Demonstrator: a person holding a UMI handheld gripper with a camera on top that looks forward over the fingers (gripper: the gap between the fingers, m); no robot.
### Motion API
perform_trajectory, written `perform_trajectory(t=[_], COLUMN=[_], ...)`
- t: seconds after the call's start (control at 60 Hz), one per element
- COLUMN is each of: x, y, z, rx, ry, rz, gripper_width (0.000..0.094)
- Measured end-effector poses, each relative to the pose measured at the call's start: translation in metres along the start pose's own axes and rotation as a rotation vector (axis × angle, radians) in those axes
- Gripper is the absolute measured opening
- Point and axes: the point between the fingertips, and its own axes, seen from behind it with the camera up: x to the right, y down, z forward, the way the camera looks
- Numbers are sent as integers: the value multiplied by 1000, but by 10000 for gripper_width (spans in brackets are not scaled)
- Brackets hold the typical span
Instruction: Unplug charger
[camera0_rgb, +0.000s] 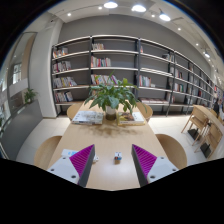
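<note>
The hand-held gripper (113, 163) is held open above the surface (100, 140); a small, indistinct charger (117, 156) is seen between its fingers.

Bright ceiling lights (124, 8), strong fisheye bending at edges, seemingly mild blur.

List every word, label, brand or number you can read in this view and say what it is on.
None can be read.
Book spines on the bookshelves: too small to read.
Papers beside the potted plant on the wooden table: print blurred.
Small object on the table between the open gripper's fingers: no legible marking.
</note>
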Motion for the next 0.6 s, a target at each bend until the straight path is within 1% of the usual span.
perform_trajectory(t=[0.267,0.6], x=[-6,-15], y=[39,44], z=[-59,-86], rx=[-39,-30], ry=[8,9], rz=[-38,-38], gripper_width=[720,724])
